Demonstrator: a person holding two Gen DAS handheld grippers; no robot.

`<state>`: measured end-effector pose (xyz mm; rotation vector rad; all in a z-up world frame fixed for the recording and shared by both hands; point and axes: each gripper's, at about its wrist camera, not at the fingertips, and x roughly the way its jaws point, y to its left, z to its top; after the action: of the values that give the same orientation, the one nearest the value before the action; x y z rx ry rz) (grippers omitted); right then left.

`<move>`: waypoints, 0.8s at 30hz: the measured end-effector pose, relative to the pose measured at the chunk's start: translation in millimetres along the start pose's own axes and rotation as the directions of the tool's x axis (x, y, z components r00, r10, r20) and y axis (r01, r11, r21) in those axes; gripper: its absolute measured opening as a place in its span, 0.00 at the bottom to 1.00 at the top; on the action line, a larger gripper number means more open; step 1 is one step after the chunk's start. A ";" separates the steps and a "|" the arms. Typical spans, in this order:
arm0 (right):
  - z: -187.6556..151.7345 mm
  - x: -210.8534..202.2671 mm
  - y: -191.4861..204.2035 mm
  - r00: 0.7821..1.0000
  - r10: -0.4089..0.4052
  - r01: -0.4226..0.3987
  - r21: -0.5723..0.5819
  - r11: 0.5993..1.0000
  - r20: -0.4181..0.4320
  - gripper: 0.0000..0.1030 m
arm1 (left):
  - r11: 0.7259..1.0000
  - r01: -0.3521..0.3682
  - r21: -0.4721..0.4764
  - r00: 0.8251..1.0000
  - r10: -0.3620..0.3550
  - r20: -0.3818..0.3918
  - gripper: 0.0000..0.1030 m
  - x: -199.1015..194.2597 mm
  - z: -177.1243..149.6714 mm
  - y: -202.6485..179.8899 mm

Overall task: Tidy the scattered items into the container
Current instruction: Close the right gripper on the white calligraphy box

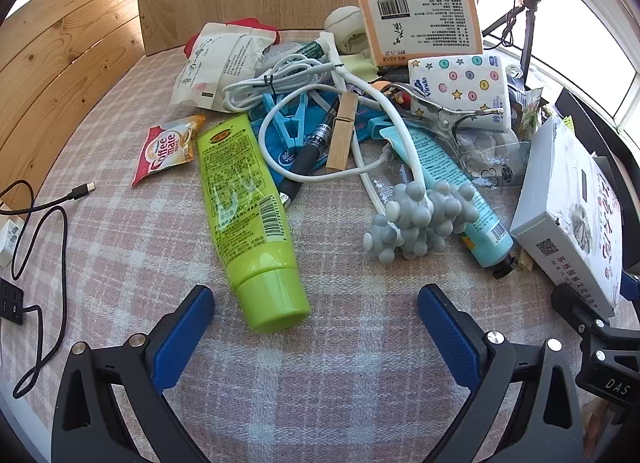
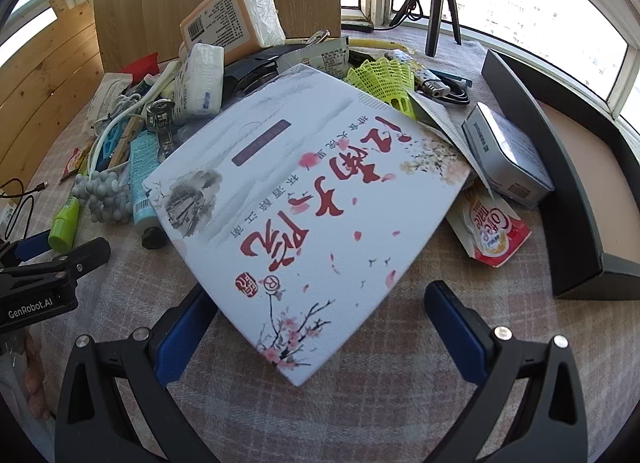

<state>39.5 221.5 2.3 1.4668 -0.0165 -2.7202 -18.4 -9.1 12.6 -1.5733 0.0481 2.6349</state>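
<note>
Left gripper (image 1: 316, 319): we hold it wide, empty.
Green tube (image 1: 244, 215): cap between fingers, axis toward 11 o'clock.
Right gripper (image 2: 320, 319): wide, over white box (image 2: 312, 199).

The red and white sachet (image 1: 166, 151) reads "Coffee mate". The tissue pack patterned with stars and dots (image 1: 460, 83) carries "Vinda". The black housing (image 1: 612, 379) at the right edge of the left wrist view shows "DAS". In the right wrist view, the black gripper body (image 2: 36, 303) at left reads "GenRobot.AI". The lime green plastic tube (image 1: 244, 215) bears what looks like "60g".
</note>
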 end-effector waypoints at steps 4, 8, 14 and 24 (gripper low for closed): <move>-5.2 -20.1 -8.8 1.000 -0.024 0.024 -0.035 0.999 0.000 1.00 | 1.000 0.010 0.017 1.000 -0.010 0.013 0.99 -16.0 19.6 4.9; -6.1 -43.0 -19.6 0.998 -0.061 0.062 -0.041 0.997 0.024 1.00 | 0.999 0.018 0.027 0.999 -0.019 0.041 0.99 -35.0 40.3 4.4; -1.6 -64.8 -30.3 0.998 -0.052 0.053 -0.011 0.999 0.036 1.00 | 0.998 0.048 0.035 0.998 -0.049 0.038 0.99 -47.0 64.6 1.8; 16.6 -54.5 -51.7 1.000 -0.005 0.007 0.124 0.992 -0.019 0.52 | 0.945 0.112 0.309 0.986 -0.144 0.080 0.99 -75.6 54.8 -66.2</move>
<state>53.5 275.6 55.2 1.5245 -0.1832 -2.7559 -25.6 56.9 105.8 -1.2959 0.3177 2.4601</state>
